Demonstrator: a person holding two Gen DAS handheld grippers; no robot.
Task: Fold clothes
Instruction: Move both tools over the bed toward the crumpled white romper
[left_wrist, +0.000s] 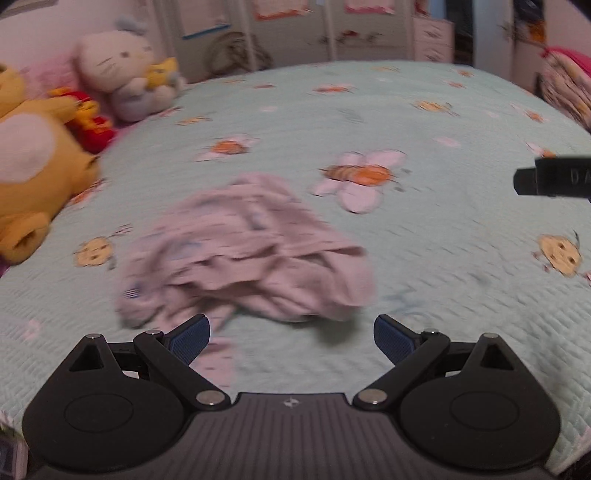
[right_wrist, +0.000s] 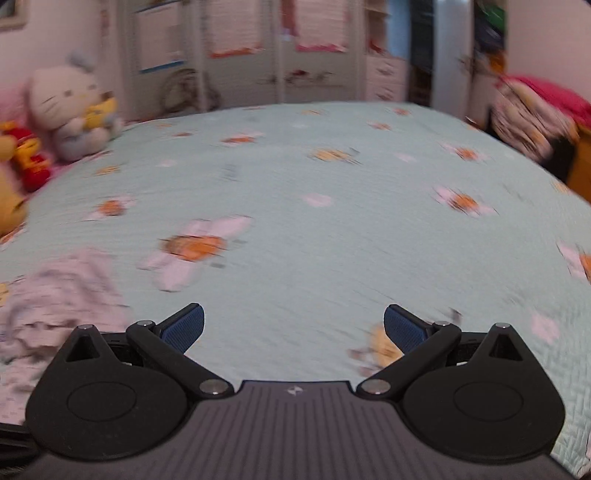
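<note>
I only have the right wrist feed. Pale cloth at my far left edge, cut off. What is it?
Observer: In the left wrist view it is a crumpled pink garment, lying in a heap on the bedspread, not spread flat.
Operator: Left gripper on it yet?
Observer: No. The left gripper is open, jaws wide, with the heap just ahead of its fingertips.
Operator: Anything else near that side?
Observer: A yellow plush toy sits at the bed's left edge, apart from the garment. Your view shows only a sliver of it.
</note>
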